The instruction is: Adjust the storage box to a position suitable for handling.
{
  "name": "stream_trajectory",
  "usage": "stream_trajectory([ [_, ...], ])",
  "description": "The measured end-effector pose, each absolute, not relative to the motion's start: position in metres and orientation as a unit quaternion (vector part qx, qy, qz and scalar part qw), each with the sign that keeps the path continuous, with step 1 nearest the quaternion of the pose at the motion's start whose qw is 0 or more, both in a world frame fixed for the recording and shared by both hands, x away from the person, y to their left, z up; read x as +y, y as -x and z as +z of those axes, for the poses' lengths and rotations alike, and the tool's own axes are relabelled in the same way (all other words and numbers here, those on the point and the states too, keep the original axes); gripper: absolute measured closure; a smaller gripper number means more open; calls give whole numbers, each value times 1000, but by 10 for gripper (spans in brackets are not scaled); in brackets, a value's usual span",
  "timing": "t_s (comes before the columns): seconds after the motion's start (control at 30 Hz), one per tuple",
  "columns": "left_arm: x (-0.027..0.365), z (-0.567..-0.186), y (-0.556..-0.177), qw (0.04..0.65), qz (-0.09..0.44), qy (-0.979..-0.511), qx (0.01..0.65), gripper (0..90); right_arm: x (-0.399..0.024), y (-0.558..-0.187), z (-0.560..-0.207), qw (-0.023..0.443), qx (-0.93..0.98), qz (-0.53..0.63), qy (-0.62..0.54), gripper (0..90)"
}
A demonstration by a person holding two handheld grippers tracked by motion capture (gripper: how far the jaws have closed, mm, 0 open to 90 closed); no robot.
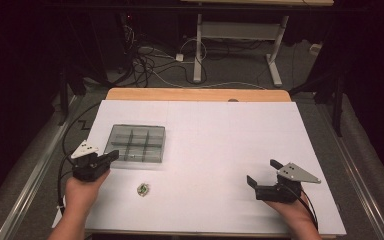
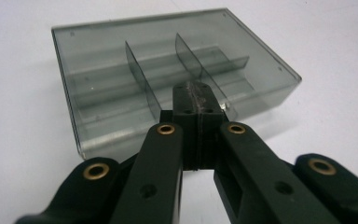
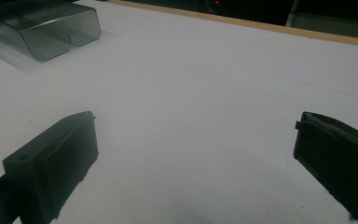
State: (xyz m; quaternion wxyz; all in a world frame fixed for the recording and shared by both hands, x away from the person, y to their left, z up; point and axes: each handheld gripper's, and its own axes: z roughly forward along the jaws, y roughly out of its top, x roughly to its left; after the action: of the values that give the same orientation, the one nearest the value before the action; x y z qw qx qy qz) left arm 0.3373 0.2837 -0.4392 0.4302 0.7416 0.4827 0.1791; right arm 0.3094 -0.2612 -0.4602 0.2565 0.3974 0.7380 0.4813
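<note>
A smoky clear compartment box (image 1: 137,145) lies on the white sheet (image 1: 220,130), left of middle, with dividers inside. My left gripper (image 1: 113,156) hovers at the box's near left corner, jaws together. In the left gripper view the left gripper (image 2: 196,95) is shut with nothing visible between its pads, its tip over the near side of the box (image 2: 121,70). A small greenish object (image 1: 142,189) rests on the sheet in front of the box. My right gripper (image 1: 263,172) is near the front right, open and empty; in its own view the right gripper (image 3: 196,126) faces bare sheet, with the box (image 3: 51,28) at far left.
The white sheet covers a wooden table whose far edge (image 1: 195,94) shows beyond it. Past the table, cables (image 1: 145,62) lie on the floor by the legs of another desk (image 1: 198,55). Metal rails run along both sides.
</note>
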Motion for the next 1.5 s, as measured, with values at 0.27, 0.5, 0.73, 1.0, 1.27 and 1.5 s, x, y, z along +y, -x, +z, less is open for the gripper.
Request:
stream_trajectory([
  [0.27, 277, -423, -367, 434, 191, -737, 482, 876, -259, -307, -458, 261, 737, 490, -386, 2],
  [0.5, 276, -416, -388, 420, 200, -740, 485, 876, -256, -308, -459, 252, 741, 494, -377, 2],
  [0.73, 279, -412, -407, 407, 208, -743, 488, 876, -253, -302, -457, 257, 746, 495, -362, 2],
  [1.0, 289, -414, -430, 400, 208, -739, 500, 876, -255, -301, -456, 258, 745, 495, -365, 2],
  [1.27, 299, -419, -453, 385, 210, -743, 506, 876, -256, -301, -456, 259, 743, 495, -369, 2],
  [1.5, 315, -426, -469, 384, 205, -727, 530, 877, -259, -299, -456, 260, 736, 498, -378, 2],
])
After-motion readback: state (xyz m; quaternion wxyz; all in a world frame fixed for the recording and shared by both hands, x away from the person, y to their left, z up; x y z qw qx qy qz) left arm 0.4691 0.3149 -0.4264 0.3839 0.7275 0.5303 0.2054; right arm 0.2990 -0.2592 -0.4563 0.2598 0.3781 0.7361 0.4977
